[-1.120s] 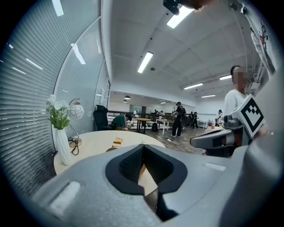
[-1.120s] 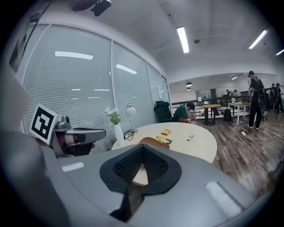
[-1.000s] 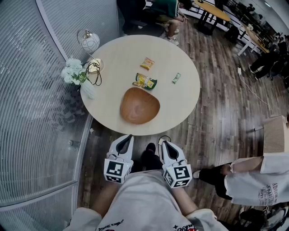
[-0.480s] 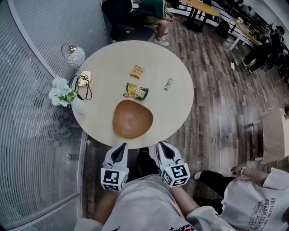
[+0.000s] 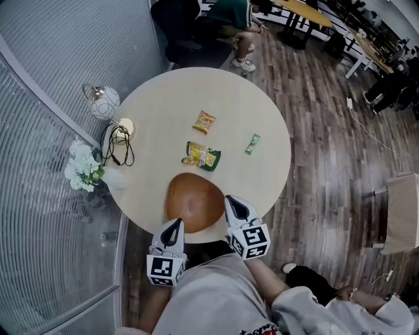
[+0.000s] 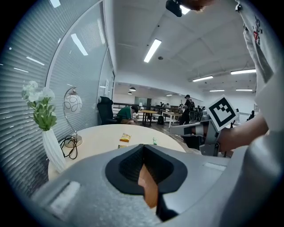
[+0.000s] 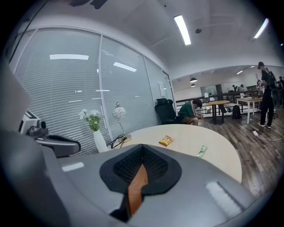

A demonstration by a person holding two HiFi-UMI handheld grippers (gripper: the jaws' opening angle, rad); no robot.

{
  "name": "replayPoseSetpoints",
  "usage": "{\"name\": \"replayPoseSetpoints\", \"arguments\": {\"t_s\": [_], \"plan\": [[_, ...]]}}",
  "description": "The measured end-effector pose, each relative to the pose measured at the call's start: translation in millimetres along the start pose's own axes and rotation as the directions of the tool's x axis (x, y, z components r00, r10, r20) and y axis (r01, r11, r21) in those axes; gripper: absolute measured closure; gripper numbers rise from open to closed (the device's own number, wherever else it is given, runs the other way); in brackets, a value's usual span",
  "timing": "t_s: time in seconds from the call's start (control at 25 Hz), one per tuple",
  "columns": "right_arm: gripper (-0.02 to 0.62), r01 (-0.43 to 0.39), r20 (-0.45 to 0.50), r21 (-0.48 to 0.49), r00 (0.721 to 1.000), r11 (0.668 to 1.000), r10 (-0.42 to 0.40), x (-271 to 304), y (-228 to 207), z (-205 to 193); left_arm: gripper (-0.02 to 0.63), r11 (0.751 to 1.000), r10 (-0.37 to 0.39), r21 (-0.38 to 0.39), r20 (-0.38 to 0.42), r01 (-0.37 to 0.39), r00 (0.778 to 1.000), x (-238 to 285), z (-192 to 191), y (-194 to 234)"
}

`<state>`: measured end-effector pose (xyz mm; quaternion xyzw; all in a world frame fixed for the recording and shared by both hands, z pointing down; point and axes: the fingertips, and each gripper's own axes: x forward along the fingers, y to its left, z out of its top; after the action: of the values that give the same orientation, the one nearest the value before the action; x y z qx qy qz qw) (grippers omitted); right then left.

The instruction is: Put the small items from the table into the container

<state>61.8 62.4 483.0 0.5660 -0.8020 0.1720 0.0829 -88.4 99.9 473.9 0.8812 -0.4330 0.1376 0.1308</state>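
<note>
A brown wooden bowl (image 5: 192, 203) sits at the round table's (image 5: 150, 105) near edge. Beyond it lie a yellow-green snack packet (image 5: 201, 156), an orange packet (image 5: 204, 122) and a small green packet (image 5: 253, 143). My left gripper (image 5: 173, 226) is shut and empty, its tip at the bowl's near-left rim. My right gripper (image 5: 234, 201) is also shut and empty, just right of the bowl. In the left gripper view the left gripper (image 6: 143, 148) points at the packets (image 6: 125, 137). In the right gripper view the right gripper (image 7: 143, 148) faces the orange packet (image 7: 167, 140) and green packet (image 7: 202, 151).
A globe lamp (image 5: 103, 103) with a coiled cable (image 5: 116, 147) and a white vase of flowers (image 5: 82, 167) stand at the table's left side by a glass wall. A seated person (image 5: 232, 16) is beyond the far edge. Wooden floor lies to the right.
Both grippers have moved forward from in front of my body to the table's near edge, now flanking the bowl. Both stay shut.
</note>
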Motion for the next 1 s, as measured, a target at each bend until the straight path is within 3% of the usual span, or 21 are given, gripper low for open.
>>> {"name": "replayPoseSetpoints", "arguments": {"t_s": [0.32,0.76,0.96,1.0], "plan": [[0.592,-0.102,-0.071,-0.069,0.993,0.992,0.097,83,-34,2,0.618,0.994,0.097,-0.036,-0.049,-0.098,0.994,30,3,24],[0.590,-0.207,-0.230,-0.182,0.959,0.961,0.163,175,-54,-34,0.618,0.990,0.128,-0.056,-0.080,-0.132,0.989,47,4,35],[0.474,-0.235,-0.320,-0.210,0.934,0.949,0.160,220,-56,-69,0.618,0.988,0.133,-0.062,-0.096,-0.139,0.986,49,2,41],[0.415,-0.228,-0.330,-0.223,0.932,0.948,0.146,229,-57,-76,0.618,0.987,0.138,-0.063,-0.101,-0.145,0.985,48,1,43]]}}
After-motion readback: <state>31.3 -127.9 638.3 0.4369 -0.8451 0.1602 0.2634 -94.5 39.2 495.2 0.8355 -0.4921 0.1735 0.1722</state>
